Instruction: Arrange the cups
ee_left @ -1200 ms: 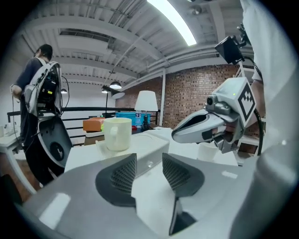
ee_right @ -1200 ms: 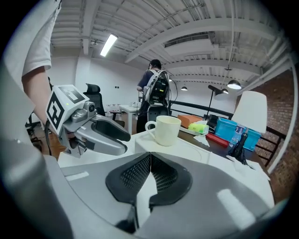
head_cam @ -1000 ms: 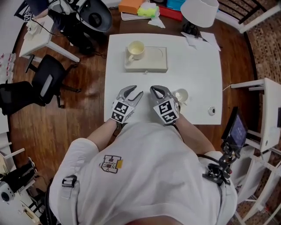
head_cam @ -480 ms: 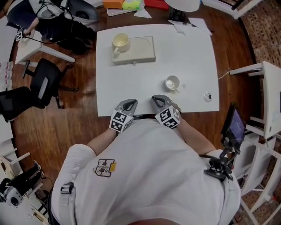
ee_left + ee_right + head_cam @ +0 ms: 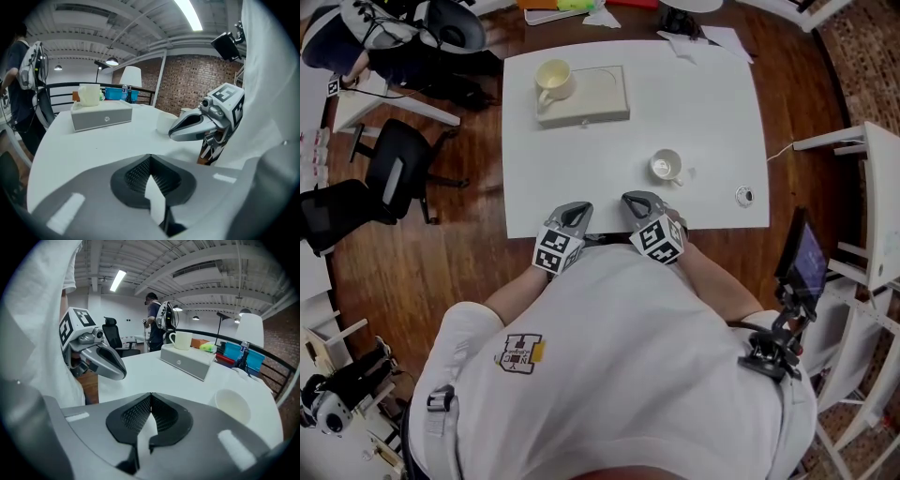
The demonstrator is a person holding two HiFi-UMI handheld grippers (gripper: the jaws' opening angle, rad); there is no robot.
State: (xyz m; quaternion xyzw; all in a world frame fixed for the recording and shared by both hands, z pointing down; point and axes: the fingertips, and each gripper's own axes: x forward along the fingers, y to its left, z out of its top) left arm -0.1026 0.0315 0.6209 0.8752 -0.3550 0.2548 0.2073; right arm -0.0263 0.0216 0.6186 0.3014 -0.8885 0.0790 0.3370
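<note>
Left hand-held gripper [image 5: 575,208]: jaws closed, empty. Right hand-held gripper [image 5: 635,199]: jaws closed, empty. I held both side by side, a little apart, tips just over the near edge of the white bench [image 5: 712,103]. One white cup [image 5: 666,166] sat on the bare bench beyond my right hand-held gripper, clear of it. A second cup [image 5: 553,81] stood on the left end of a flat pale box [image 5: 598,97] toward the far side, well apart from both. A small round object [image 5: 744,196] lay near the right edge.
</note>
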